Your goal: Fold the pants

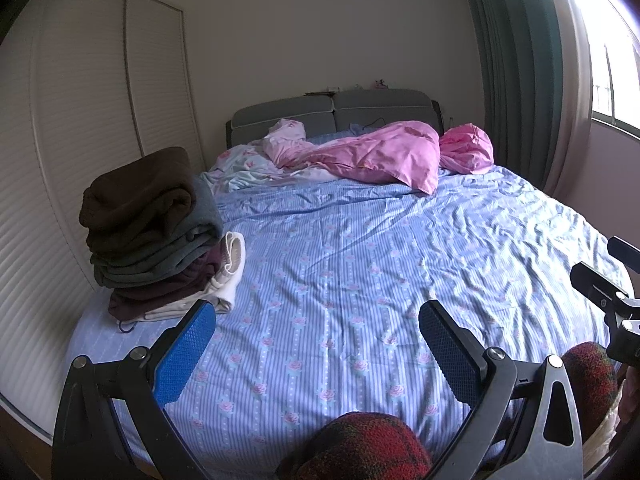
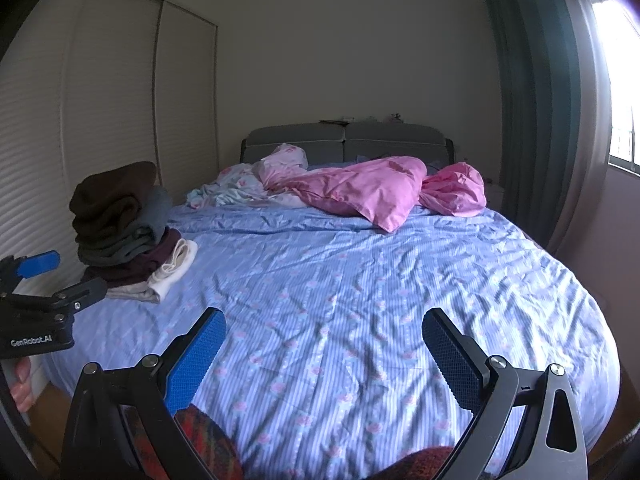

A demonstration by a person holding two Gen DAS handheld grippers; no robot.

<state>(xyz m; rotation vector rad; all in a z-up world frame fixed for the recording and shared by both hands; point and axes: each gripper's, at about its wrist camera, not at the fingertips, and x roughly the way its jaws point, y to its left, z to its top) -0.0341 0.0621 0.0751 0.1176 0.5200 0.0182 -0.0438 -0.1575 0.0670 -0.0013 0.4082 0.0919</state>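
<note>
A stack of folded pants (image 1: 150, 228) in brown, grey, maroon and cream sits on the left side of the bed; it also shows in the right wrist view (image 2: 124, 236). My left gripper (image 1: 318, 320) is open and empty above the blue striped bedsheet (image 1: 360, 260). My right gripper (image 2: 324, 328) is open and empty over the same sheet (image 2: 360, 280). The left gripper shows at the left edge of the right wrist view (image 2: 48, 280). The right gripper shows at the right edge of the left wrist view (image 1: 608, 280). Red knitted fabric (image 1: 368, 448) lies at the bed's near edge.
A pink duvet (image 1: 376, 156) and pale bedding (image 1: 248, 164) are bunched by the grey headboard (image 1: 332, 110). White wardrobe doors (image 1: 80, 140) stand left of the bed. A green curtain (image 1: 516, 60) and window are at the right.
</note>
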